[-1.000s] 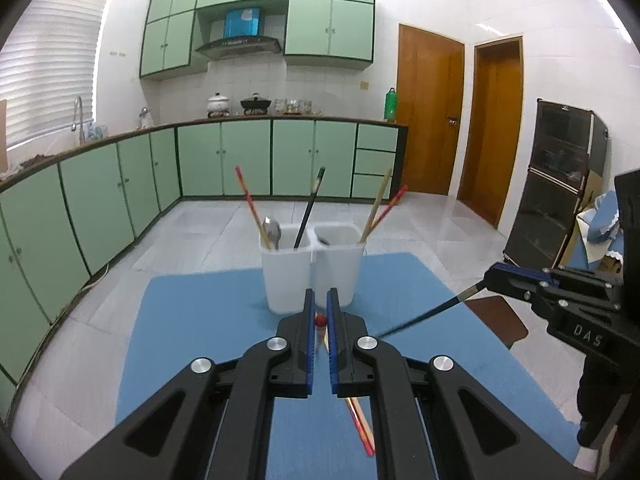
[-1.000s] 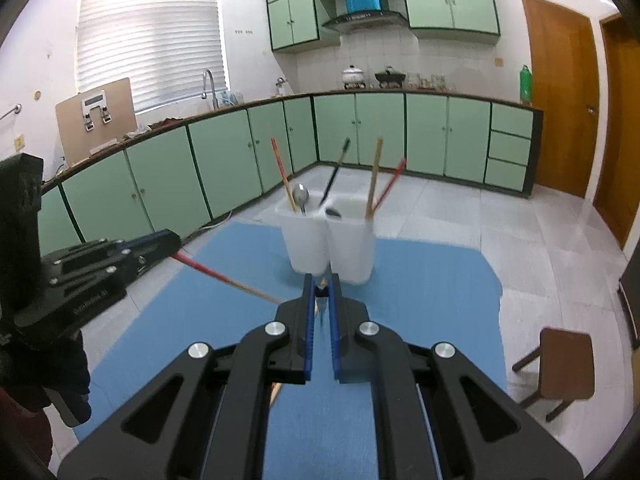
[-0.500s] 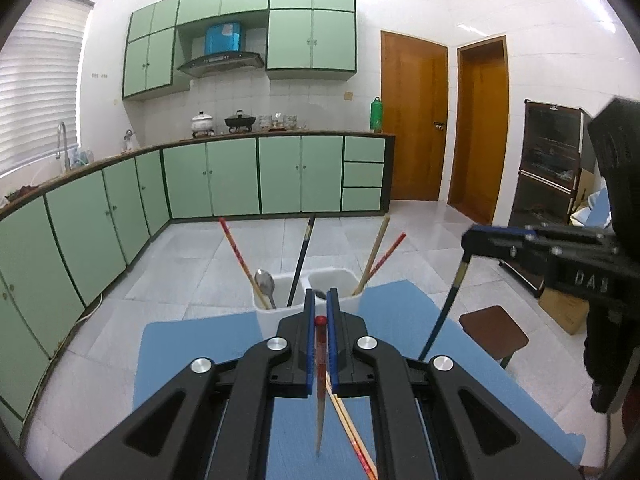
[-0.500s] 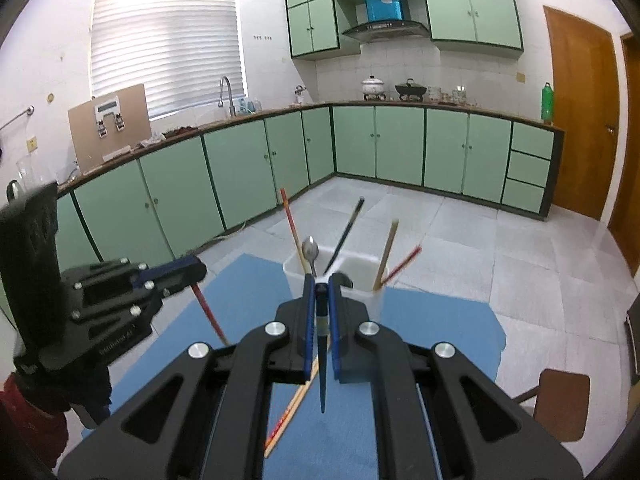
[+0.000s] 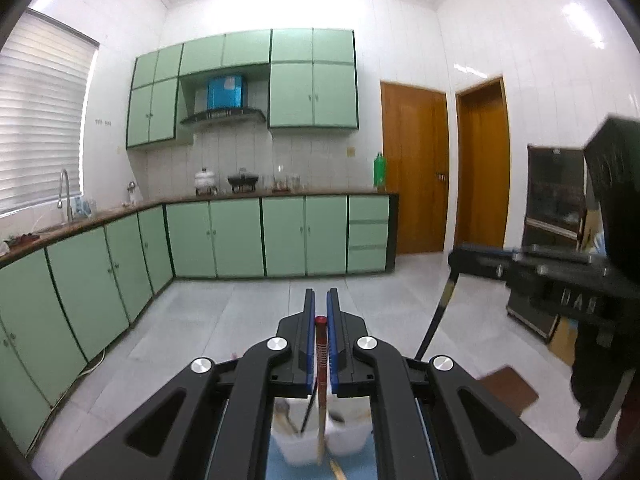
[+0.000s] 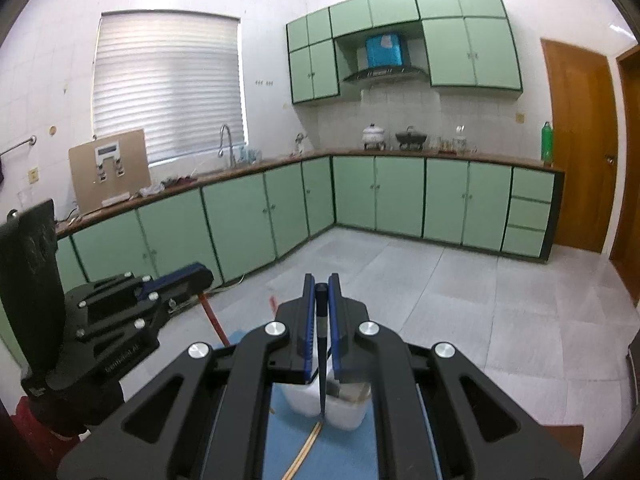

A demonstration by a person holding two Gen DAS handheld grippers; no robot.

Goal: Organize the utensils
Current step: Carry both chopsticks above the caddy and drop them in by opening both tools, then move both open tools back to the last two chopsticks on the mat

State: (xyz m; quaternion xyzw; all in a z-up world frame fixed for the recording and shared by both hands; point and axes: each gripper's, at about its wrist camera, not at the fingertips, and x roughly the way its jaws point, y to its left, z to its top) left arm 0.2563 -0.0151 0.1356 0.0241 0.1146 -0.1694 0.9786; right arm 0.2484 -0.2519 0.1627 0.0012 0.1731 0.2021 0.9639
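Left tongs (image 5: 321, 312) clamp red chopstick (image 5: 320, 364) upright; right tongs (image 6: 321, 300) clamp black chopstick (image 6: 321, 344) upright.

- A blue table surface (image 6: 340, 452) shows only as a narrow strip low in both wrist views, between the gripper arms.
- A white two-compartment utensil holder (image 6: 344, 412) stands on it, blurred; what its cups hold cannot be told.
- A pair of pale wooden chopsticks (image 6: 306, 450) lies flat on the blue, just in front of the holder.
- Pale grey floor tiles (image 6: 480, 300) spread beyond the table.

Utensil holder (image 6: 332, 406) on mat (image 6: 344, 452)
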